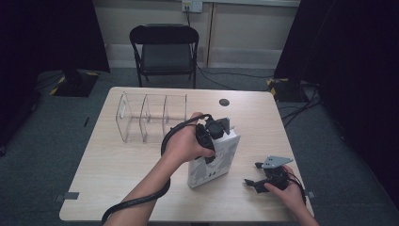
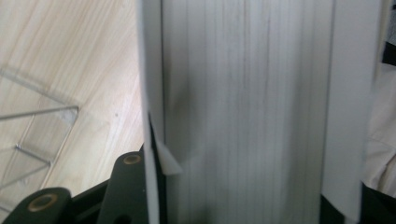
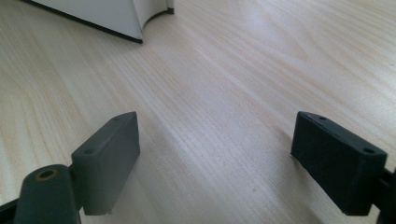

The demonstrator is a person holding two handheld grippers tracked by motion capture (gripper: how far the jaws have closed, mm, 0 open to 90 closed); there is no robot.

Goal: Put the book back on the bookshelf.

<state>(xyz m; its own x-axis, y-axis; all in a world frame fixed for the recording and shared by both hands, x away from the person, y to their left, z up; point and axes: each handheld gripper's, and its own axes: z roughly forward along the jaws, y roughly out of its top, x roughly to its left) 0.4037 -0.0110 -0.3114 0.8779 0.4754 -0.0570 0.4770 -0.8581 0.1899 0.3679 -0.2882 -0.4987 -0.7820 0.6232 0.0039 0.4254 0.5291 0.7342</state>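
A thick white book (image 1: 214,162) stands upright on the table, spine toward the front. My left gripper (image 1: 211,136) comes down over its top edge and is shut on it. In the left gripper view the book's page edges (image 2: 243,112) run between the covers, with a black jaw pressed against each cover. My right gripper (image 1: 251,183) rests low on the table at the front right, apart from the book. Its jaws stand wide open over bare wood (image 3: 233,158) with nothing between them. A corner of the book (image 3: 102,14) shows at the top left of the right gripper view.
A clear acrylic divider rack (image 1: 150,117) with several slots stands on the table (image 1: 117,165) at the back left, close to the book; its edge (image 2: 32,140) appears in the left gripper view. A black folding chair (image 1: 164,47) stands behind the table.
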